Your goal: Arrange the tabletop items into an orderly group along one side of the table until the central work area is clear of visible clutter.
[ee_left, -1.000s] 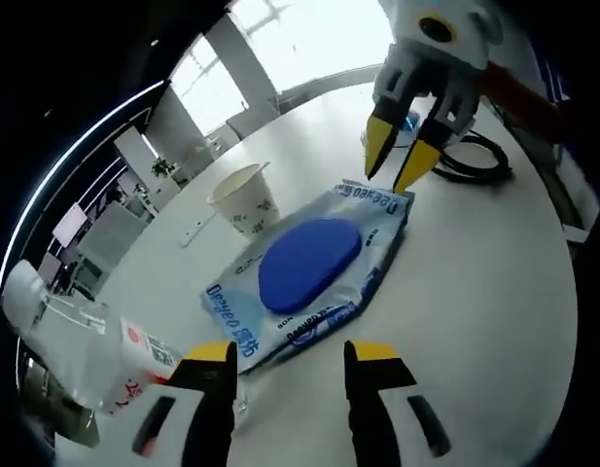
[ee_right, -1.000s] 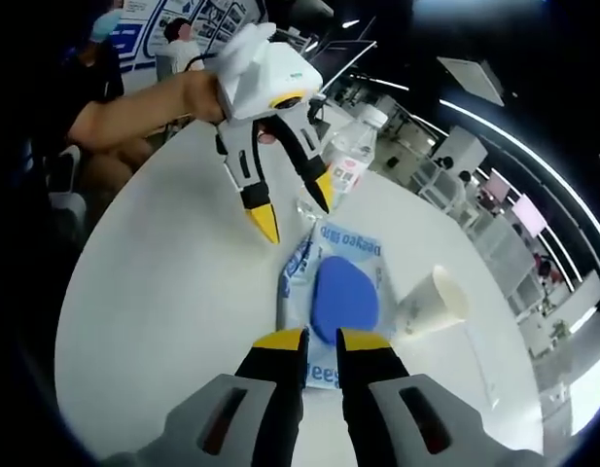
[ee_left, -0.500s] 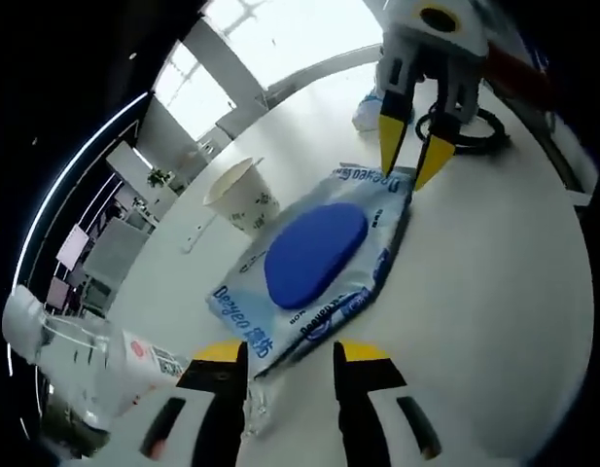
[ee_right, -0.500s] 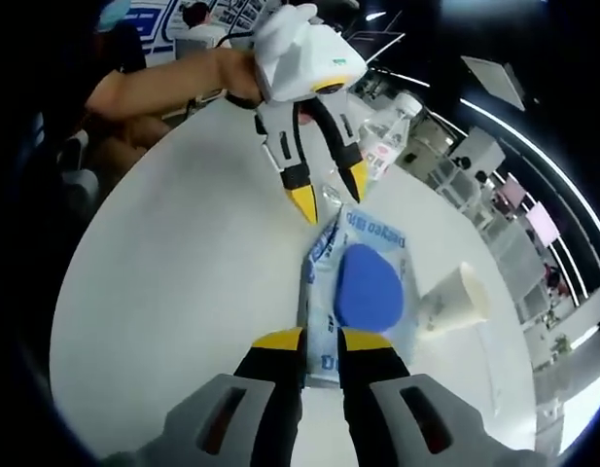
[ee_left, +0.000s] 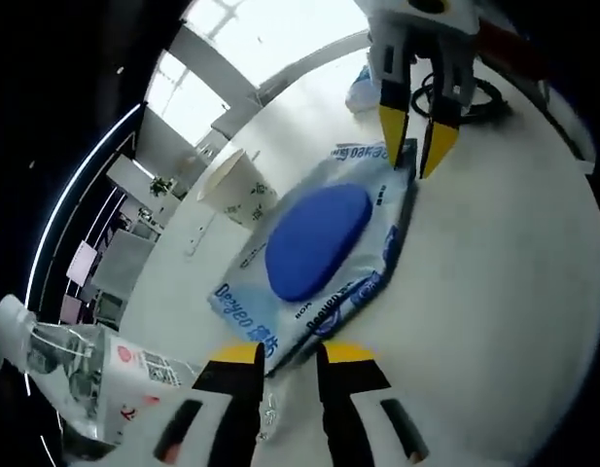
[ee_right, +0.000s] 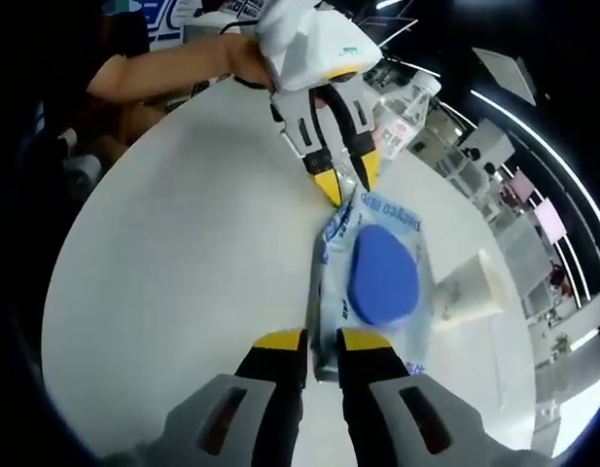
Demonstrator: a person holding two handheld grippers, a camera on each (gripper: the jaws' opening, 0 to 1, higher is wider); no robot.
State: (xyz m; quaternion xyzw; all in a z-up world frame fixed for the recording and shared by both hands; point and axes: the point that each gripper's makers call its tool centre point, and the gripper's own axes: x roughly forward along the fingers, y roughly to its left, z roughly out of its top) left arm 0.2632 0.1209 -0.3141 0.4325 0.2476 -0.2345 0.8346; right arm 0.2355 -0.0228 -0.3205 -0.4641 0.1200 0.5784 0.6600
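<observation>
Both grippers closer, wipes pack (ee_left: 314, 255) (lid shut)

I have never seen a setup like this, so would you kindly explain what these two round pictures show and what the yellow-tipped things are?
No robot here: a person holds a hand-held gripper in each hand, and each carries a fisheye camera looking along its own two yellow-tipped jaws. In the left gripper view, the left hand-held gripper rises from the bottom; the one at the top is the right hand-held gripper. The right gripper view looks back the other way.

On the white table lies a pack of wet wipes with a blue lid, beside a paper cup, a plastic bottle and a black cable. Each gripper sits at one end of the pack, jaws slightly apart; neither visibly clamps it.
</observation>
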